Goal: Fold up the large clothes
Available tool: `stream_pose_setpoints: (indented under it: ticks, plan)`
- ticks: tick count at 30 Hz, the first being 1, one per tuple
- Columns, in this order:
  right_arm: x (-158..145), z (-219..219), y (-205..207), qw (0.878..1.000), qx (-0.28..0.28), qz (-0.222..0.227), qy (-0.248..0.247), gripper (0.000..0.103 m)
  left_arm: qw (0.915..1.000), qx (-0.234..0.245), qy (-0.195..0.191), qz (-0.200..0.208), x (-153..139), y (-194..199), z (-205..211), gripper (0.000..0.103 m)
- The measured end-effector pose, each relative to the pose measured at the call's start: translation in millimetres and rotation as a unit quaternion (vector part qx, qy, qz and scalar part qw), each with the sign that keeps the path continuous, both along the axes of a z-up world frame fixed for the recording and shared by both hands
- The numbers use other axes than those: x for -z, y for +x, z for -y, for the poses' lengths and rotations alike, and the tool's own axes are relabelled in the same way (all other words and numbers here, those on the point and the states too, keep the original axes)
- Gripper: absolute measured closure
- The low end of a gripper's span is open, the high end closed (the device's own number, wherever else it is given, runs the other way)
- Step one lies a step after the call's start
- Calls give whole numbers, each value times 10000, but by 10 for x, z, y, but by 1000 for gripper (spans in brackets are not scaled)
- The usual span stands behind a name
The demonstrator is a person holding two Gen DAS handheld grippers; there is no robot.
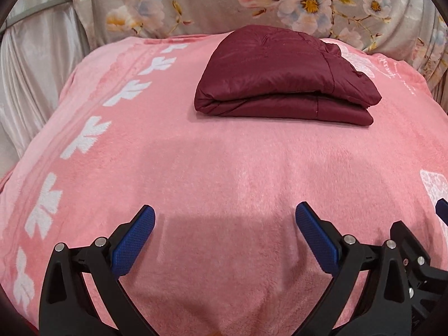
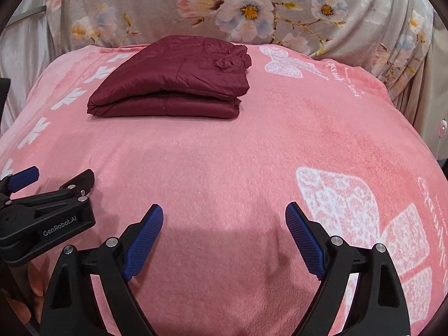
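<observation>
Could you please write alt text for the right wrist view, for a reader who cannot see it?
A folded maroon jacket lies on a pink blanket in front of floral fabric. In the foreground the right hand-held gripper is open and empty above the blanket, with the left hand-held gripper at the left edge.

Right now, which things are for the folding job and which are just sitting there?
For the job:
- dark red jacket, already folded into a stack on the blanket
- left gripper, open, holding nothing
- right gripper, open, holding nothing

Just there:
- pink blanket under everything
- flowered cloth behind it
- silvery curtain to the side
</observation>
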State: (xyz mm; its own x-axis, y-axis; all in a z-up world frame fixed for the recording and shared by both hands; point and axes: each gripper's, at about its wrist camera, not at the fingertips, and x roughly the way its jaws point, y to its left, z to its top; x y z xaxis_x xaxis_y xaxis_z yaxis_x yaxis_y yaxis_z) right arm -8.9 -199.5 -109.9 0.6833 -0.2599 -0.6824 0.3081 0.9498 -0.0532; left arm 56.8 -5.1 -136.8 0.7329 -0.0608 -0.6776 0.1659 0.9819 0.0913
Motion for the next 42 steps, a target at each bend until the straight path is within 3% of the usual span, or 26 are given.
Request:
stream_pose_setpoints:
  ticks: [8, 18, 42]
  plan:
    - [-7, 165, -81, 9990, 266, 148, 328, 16, 9999, -5, 118, 103, -18, -15, 27, 5]
    - [-2, 33, -27, 10000, 61, 44, -39, 16, 9998, 29, 127, 141, -3, -36, 38, 5]
    - [35, 30, -1, 9997, -101, -40, 229, 16, 9995, 59, 241, 220, -23, -52, 82, 5]
